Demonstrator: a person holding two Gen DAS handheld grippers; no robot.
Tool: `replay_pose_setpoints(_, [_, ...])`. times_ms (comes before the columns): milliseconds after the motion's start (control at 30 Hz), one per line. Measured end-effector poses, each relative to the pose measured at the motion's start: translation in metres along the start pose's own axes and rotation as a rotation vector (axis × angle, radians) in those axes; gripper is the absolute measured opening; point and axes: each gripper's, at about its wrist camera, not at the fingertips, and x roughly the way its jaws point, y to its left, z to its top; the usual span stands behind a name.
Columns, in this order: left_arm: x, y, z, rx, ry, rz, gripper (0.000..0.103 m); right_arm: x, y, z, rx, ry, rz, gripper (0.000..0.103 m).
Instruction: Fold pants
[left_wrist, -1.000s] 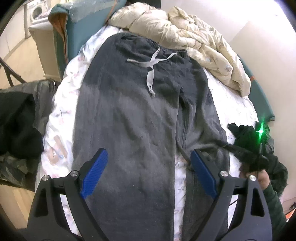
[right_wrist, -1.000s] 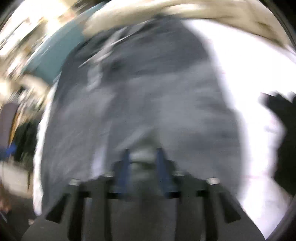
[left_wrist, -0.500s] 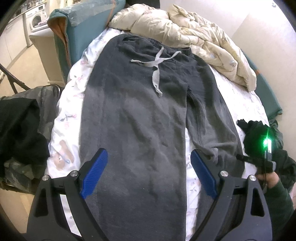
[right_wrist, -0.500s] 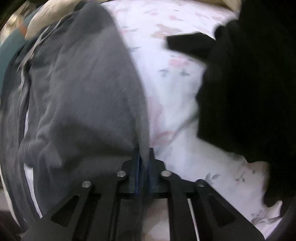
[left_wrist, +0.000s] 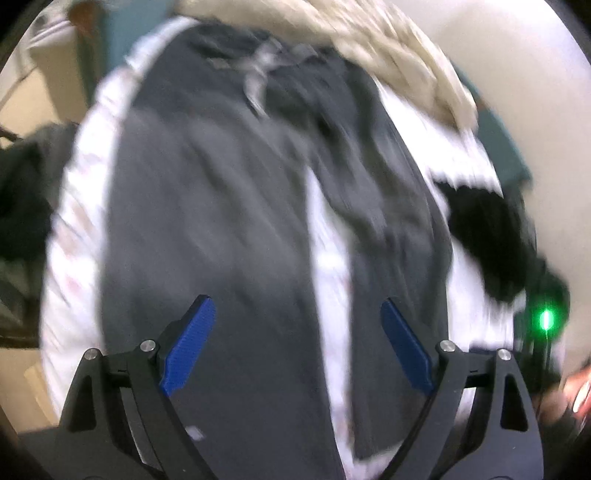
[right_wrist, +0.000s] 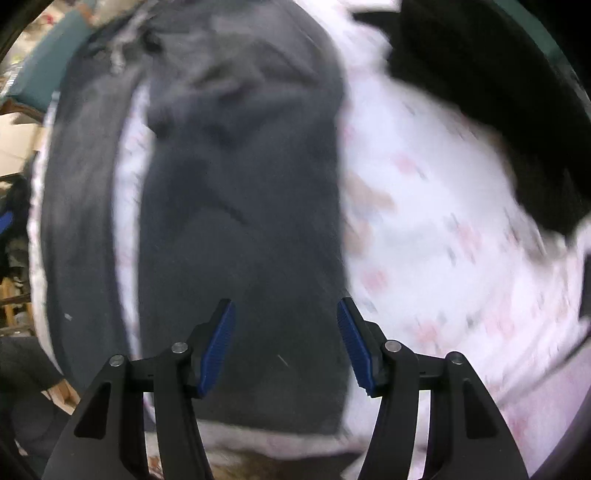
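Dark grey pants (left_wrist: 207, 221) lie flat on the bed, waistband and pale drawstring (left_wrist: 266, 70) at the far end, the two legs parted by a strip of sheet. My left gripper (left_wrist: 295, 343) hangs open above the lower legs, nothing between its blue pads. In the right wrist view the right leg (right_wrist: 243, 206) runs down to its hem near the bed's foot. My right gripper (right_wrist: 286, 343) points down over that leg's lower end; its jaws are opening and the pads are off the cloth. Both views are blurred by motion.
A white floral sheet (right_wrist: 436, 236) covers the bed. A cream duvet (left_wrist: 388, 48) is bunched at the head. Black clothes (left_wrist: 491, 236) lie at the right edge, more dark clothes (left_wrist: 22, 206) beside the bed on the left. A hand (left_wrist: 576, 391) shows at lower right.
The right gripper, shut on the right leg's edge half a second ago, has let go and opened; the leg now lies straighter. Both grippers have swept sideways, blurring the views.
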Motion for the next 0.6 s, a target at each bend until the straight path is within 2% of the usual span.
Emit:
replay_pose_setpoints(67, [0.021, -0.029, -0.039, 0.055, 0.097, -0.018, 0.087, 0.012, -0.015, -0.008, 0.058, 0.057, 0.002, 0.059])
replay_pose_setpoints(200, [0.054, -0.058, -0.094, 0.079, 0.226, -0.006, 0.083, 0.025, -0.039, -0.035, 0.100, 0.165, -0.021, 0.059])
replay_pose_setpoints(233, [0.065, -0.065, -0.108, 0.089, 0.261, 0.004, 0.081, 0.027, -0.039, -0.035, 0.093, 0.179, -0.020, 0.059])
replay_pose_setpoints(267, [0.076, -0.072, -0.120, 0.096, 0.293, 0.005, 0.074, 0.027, -0.038, -0.035, 0.081, 0.182, -0.028, 0.059])
replay_pose_setpoints(333, [0.096, -0.085, -0.138, 0.129, 0.341, 0.031, 0.070, 0.034, -0.032, -0.032, 0.033, 0.212, -0.067, 0.059])
replay_pose_setpoints(433, [0.115, -0.096, -0.151, 0.150, 0.341, 0.093, 0.066, 0.050, -0.031, -0.032, 0.007, 0.290, -0.072, 0.059])
replay_pose_setpoints(467, [0.119, -0.098, -0.152, 0.151, 0.337, 0.091, 0.052, 0.055, -0.030, -0.034, -0.006, 0.311, -0.073, 0.058])
replay_pose_setpoints(500, [0.122, -0.100, -0.152, 0.159, 0.333, 0.101, 0.034, 0.062, -0.027, -0.035, -0.027, 0.339, -0.063, 0.055])
replay_pose_setpoints(567, [0.121, -0.105, -0.153, 0.179, 0.325, 0.105, 0.007, 0.067, -0.020, -0.034, -0.066, 0.360, -0.058, 0.013])
replay_pose_setpoints(600, [0.117, -0.111, -0.154, 0.209, 0.318, 0.114, 0.005, 0.064, -0.011, -0.035, -0.124, 0.351, -0.087, 0.004])
